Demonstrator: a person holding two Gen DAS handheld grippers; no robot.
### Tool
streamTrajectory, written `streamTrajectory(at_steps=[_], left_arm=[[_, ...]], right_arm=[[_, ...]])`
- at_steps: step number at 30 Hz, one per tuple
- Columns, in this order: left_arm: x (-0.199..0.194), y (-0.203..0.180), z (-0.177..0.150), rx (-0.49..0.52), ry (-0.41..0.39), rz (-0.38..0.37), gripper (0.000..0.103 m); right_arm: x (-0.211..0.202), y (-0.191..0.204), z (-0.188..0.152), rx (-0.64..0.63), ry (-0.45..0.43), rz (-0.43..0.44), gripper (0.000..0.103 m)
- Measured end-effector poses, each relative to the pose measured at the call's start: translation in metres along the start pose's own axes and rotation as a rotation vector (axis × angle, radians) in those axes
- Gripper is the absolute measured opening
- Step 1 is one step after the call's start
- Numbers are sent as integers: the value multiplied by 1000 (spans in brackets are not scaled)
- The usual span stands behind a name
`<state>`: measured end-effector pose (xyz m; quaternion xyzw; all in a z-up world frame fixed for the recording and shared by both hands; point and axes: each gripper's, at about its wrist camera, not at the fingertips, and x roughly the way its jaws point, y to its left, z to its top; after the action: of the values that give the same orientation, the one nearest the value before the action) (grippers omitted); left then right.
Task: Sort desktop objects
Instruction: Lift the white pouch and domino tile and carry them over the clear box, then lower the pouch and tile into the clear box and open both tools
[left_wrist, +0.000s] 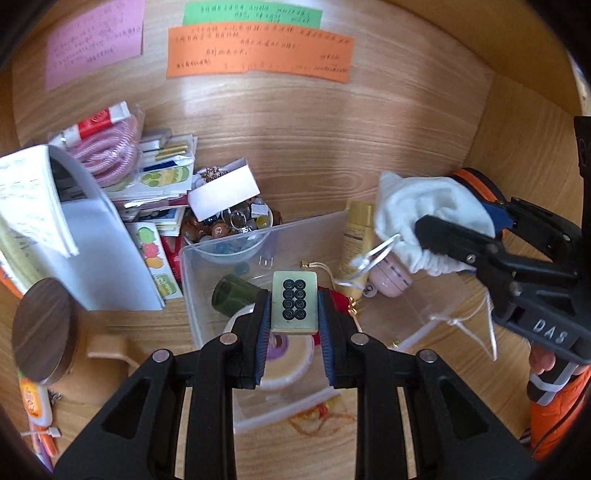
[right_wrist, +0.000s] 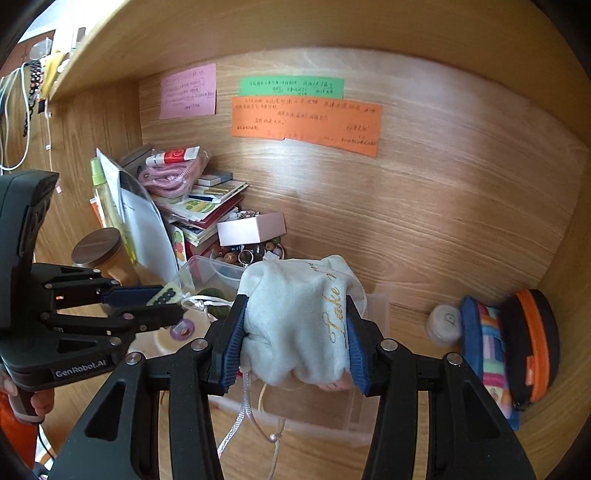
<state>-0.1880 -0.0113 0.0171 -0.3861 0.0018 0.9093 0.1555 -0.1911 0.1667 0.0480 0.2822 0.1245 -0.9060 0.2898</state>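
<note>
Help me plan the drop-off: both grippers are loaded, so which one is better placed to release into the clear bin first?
Left, probably. The left gripper holds the mahjong tile directly over the clear bin; the right gripper, clamping the white pouch, sits toward its edge.

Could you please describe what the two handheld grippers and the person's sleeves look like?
Both the left gripper and right gripper are black linkages with silver pivot pins and ribbed blue pads. White lettering marks their bodies. Both sleeves are orange.

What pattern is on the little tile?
Eight black ringed circles in two columns on the pale tile, clearest in the left wrist view.
</note>
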Motion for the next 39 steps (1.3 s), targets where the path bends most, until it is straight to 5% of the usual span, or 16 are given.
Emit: streamTrajectory(at_steps=[14, 25, 30, 39], left_arm=[[57, -1, 20, 48, 76, 19, 24], [60, 8, 18, 20, 86, 0, 24], [60, 12, 15, 12, 88, -2, 24], [52, 14, 13, 11, 79, -2, 28]], right_arm=[[63, 5, 0, -94, 82, -19, 45], [71, 23, -15, -258, 97, -67, 46], [87, 17, -27, -228, 181, -24, 46], [97, 21, -28, -244, 197, -19, 51]])
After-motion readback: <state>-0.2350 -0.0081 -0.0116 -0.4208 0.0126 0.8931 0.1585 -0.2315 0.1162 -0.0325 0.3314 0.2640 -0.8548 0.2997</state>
